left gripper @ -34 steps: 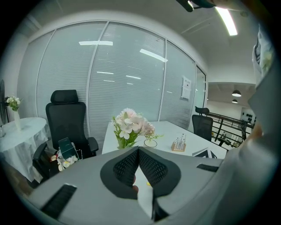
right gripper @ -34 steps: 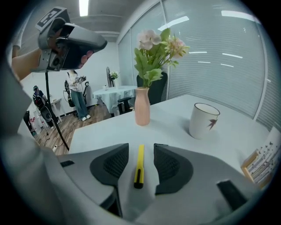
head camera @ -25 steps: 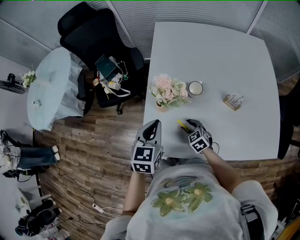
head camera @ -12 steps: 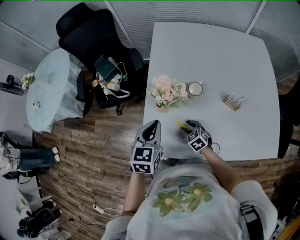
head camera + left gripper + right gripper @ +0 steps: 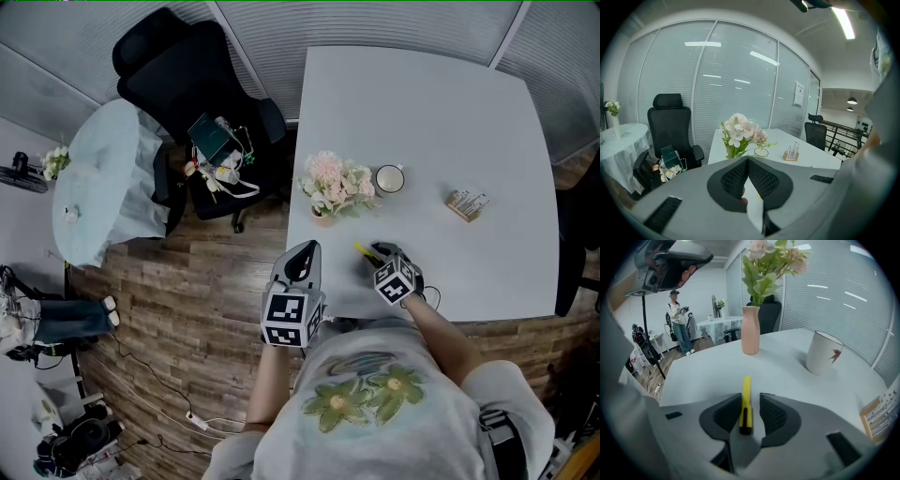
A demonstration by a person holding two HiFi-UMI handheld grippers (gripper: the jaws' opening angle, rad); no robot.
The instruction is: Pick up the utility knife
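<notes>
Closing squarely on the slim yellow-and-black utility knife (image 5: 746, 404), which lies flat on the white desk (image 5: 703, 371), looks like the key: centre it, squeeze evenly, lift straight. The right gripper (image 5: 751, 398) straddles it, fingers (image 5: 774, 417) parted and not yet clamped. The left gripper (image 5: 748, 161) hangs by the desk's edge, fingers clenched on nothing.

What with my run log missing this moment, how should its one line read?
right hand-held gripper: jaws astride yellow utility knife, not clamped | utility knife: on white table | left hand-held gripper: shut, empty
</notes>
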